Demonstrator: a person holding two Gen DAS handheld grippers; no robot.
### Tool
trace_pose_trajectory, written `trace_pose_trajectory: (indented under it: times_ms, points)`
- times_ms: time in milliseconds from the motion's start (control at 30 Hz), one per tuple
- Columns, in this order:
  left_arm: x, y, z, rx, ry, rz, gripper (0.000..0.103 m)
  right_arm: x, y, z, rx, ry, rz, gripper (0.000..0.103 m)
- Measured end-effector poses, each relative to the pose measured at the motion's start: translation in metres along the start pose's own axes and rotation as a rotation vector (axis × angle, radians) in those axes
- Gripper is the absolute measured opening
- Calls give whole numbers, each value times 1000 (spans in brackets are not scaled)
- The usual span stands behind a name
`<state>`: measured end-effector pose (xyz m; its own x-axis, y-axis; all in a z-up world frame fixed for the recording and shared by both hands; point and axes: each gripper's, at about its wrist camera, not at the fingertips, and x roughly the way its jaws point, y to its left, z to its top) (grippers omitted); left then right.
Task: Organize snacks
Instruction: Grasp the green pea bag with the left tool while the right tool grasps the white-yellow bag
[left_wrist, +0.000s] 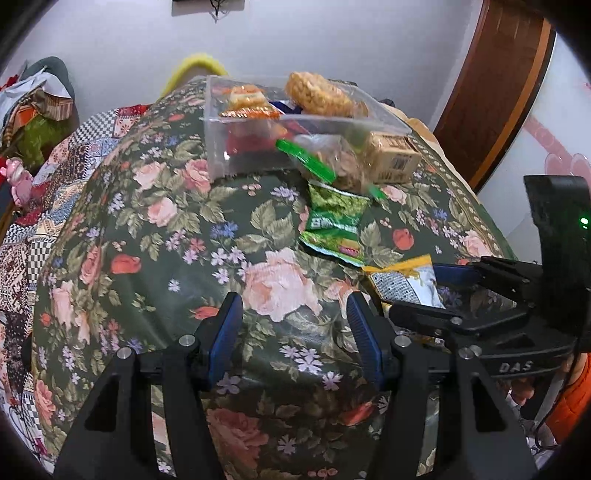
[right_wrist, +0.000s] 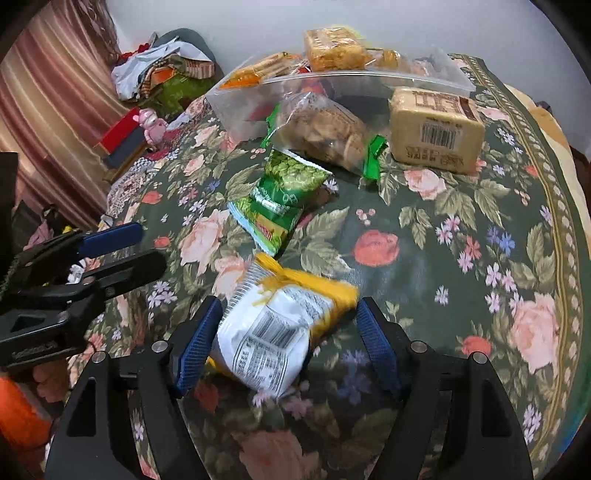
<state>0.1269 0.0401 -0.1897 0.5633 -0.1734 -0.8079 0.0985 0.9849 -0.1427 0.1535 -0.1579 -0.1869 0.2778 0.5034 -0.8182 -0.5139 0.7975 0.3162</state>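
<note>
- Right gripper (right_wrist: 284, 347) is down over the yellow-and-white snack packet (right_wrist: 275, 325), fingers spread either side; the left finger looks to touch it, though it isn't clamped.
- That packet lies on the flowered surface (right_wrist: 461, 236), looking light, puffy and slippery; I'd pinch across the middle, gently, as the contents probably crush.
- Left gripper (left_wrist: 293, 325) hangs open and empty alongside.
- Well beyond it, the clear box (right_wrist: 369, 79) is already heaped with snacks.
</note>
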Motion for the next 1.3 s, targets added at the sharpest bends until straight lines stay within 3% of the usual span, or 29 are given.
trace_pose_trajectory:
  times_ms: [33, 167, 233, 633, 900, 933, 1000, 1300]
  points:
    - [2, -1, -1, 3, 5, 0, 58, -1, 1, -2, -8, -1, -1, 71]
    - [8, -5, -1, 10, 19, -2, 58, -5, 0, -5, 3, -18, 23, 46]
    - [11, -6, 1, 10, 22, -6, 58, -7, -1, -3, 4, -27, 28, 40]
    - [51, -31, 40, 39, 51, -54, 58, -32, -33, 7, 45, -142, -81, 39]
    - [89, -39, 61, 62, 54, 15, 59, -44, -56, 8, 96, -176, -100, 39]
    - [90, -41, 62, 74, 43, 23, 58, -44, -57, 9, 97, -178, -103, 39]
    - [92, -43, 62, 94, 28, 26, 45, -45, -59, 9, 98, -184, -105, 39]
    - [71, -43, 53, 100, -25, 4, 40, -50, -59, 16, 98, -209, -97, 39]
